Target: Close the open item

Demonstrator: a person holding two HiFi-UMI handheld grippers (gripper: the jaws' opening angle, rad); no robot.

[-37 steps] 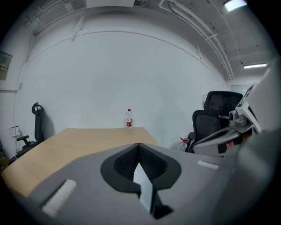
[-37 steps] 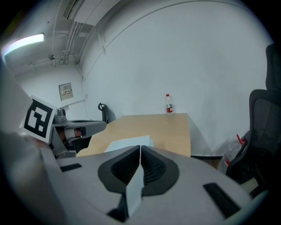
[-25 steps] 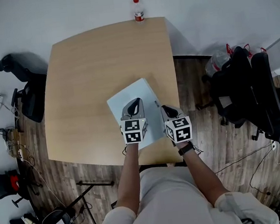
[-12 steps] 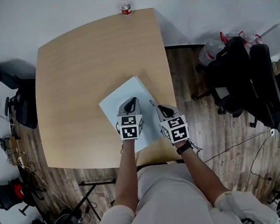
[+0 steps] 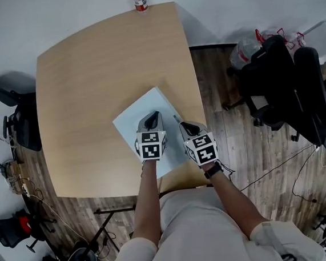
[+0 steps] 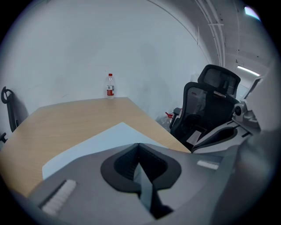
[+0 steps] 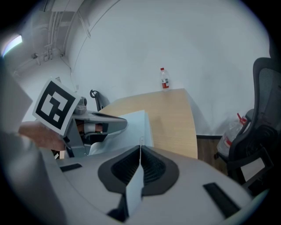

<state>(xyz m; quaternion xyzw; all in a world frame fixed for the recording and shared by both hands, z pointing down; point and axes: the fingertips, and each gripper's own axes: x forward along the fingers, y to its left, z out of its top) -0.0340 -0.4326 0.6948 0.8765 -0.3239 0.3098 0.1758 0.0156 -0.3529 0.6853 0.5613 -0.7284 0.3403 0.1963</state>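
the wooden desk [image 5: 89, 77] carries a pale blue folder [image 5: 138, 109] near its front edge, lying flat and turned at an angle, its cover down. both tongs sit over the folder's near half, the left tongs [image 5: 153, 116] pressed together at the tips and the right tongs [image 5: 181, 124] likewise, nothing plainly gripped. only the head view shows the folder's whole outline; the right gripper view shows the left tongs low over the folder. a bottle [image 5: 139, 3] stands at the far edge.

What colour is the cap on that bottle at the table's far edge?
Red cap on the bottle, clearest in the right gripper view.
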